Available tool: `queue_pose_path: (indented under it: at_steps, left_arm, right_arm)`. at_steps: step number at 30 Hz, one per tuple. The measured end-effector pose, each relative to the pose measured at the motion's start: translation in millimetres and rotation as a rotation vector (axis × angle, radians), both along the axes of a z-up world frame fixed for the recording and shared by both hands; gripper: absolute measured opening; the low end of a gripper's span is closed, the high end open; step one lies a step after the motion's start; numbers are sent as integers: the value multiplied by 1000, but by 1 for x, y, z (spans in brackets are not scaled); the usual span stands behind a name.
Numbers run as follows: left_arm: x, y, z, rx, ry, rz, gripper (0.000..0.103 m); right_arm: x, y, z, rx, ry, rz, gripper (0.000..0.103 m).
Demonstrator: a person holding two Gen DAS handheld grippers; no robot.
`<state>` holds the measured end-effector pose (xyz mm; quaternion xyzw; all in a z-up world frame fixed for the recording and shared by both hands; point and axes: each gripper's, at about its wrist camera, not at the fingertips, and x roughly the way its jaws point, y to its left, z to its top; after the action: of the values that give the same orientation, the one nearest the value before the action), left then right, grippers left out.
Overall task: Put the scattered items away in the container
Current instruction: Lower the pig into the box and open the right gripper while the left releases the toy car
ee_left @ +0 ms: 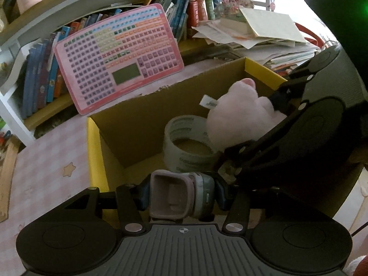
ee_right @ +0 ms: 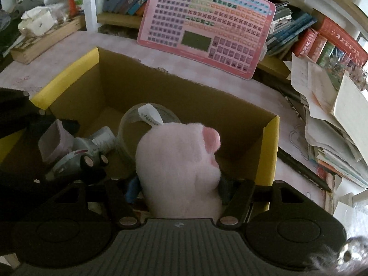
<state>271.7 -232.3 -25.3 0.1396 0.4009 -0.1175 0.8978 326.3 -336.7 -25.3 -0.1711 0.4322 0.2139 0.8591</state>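
An open cardboard box (ee_left: 138,124) with yellow edges stands on the pink desk; it also shows in the right wrist view (ee_right: 184,96). A tape roll (ee_left: 186,138) lies inside it. My left gripper (ee_left: 181,195) is shut on a grey toy truck (ee_left: 184,195) with a pink scoop, held over the box's near side; the truck also shows in the right wrist view (ee_right: 71,154). My right gripper (ee_right: 177,188) is shut on a pink plush toy (ee_right: 179,161) and holds it over the box; the plush also shows in the left wrist view (ee_left: 239,112).
A pink keyboard chart (ee_left: 119,55) leans against a bookshelf behind the box. A messy pile of papers and books (ee_left: 257,34) lies at the right. A wooden tray with a tissue box (ee_right: 39,30) sits at the far left.
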Motion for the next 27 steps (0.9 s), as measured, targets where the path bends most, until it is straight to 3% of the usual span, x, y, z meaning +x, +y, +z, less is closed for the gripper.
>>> queue_pose_path:
  at_steps: [5,14,22,27]
  left_arm:
    - [-16,3,13,-15,-78,36,75]
    - [-65,17,47,-98,-206,147,90]
    - [-117,44,75,-148,-336,263,96]
    - [-150,66,81,-143,-372,312,98]
  right_arm:
    - [-7,-15,14,64,-47,-27,78]
    - [-46,-44,54,223,-142,-74,79]
    - [-97,-45,76,306,-207,-106,82]
    - [-131,-36,82,318,-229,-129,82]
